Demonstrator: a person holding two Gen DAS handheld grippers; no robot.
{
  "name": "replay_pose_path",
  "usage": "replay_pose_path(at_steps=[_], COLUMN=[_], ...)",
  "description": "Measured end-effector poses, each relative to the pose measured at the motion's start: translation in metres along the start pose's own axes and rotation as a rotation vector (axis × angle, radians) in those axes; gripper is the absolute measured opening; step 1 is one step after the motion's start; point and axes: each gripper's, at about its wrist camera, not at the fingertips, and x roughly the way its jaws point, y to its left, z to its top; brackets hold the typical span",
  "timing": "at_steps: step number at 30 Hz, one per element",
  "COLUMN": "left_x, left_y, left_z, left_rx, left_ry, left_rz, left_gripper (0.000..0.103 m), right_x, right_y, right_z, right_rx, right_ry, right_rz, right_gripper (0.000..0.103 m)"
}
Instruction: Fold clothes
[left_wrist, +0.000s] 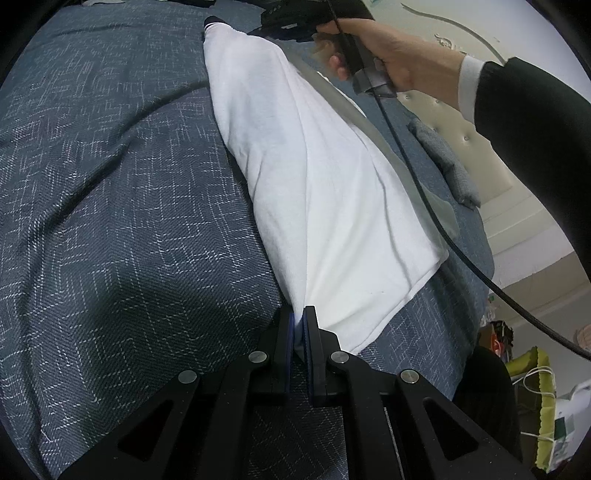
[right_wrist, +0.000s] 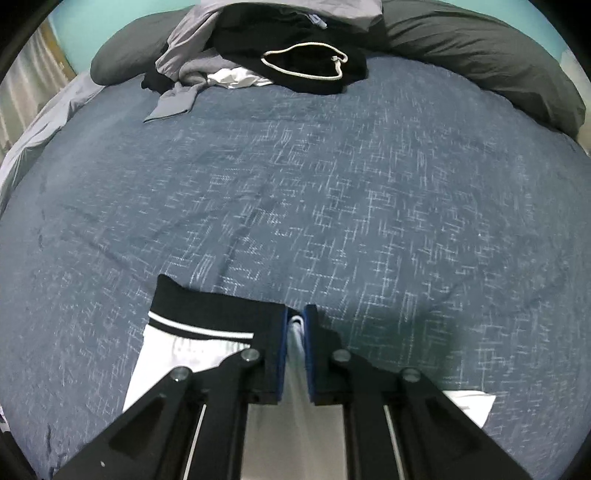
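Currently the white garment (left_wrist: 325, 192) lies stretched across the blue patterned bedspread (left_wrist: 110, 221), near its right edge in the left wrist view. Left gripper (left_wrist: 299, 325): fingers pinched closed on a corner of the white cloth. Right gripper (right_wrist: 295, 325): fingers closed on a fold of the same garment beside its black striped collar (right_wrist: 207, 314); a hand (left_wrist: 388, 55) holds this tool. Unfolded clothes pile (right_wrist: 266, 55) and dark pillows (right_wrist: 480, 55) sit at the bed's far edge.

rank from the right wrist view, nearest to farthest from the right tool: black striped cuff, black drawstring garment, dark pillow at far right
1. black striped cuff, just left of the right tool
2. black drawstring garment, in the pile at the far side of the bed
3. dark pillow, behind it, far right
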Motion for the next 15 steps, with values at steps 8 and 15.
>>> replay_pose_path(at_steps=[8,15], left_x=[-0.006,-0.038], left_y=[0.006,0.003], left_z=[0.003,0.007], left_rx=[-0.049,-0.05], left_ry=[-0.011,-0.098], left_rz=[-0.029,0.003], left_gripper=[0.006,0.018], right_x=[-0.075,-0.13], right_y=[-0.022,-0.027], right_z=[-0.014,-0.081], right_rx=[0.094,0.197], right_ry=[-0.155,-0.223], right_rz=[0.039,0.118], right_gripper=[0.022,0.022])
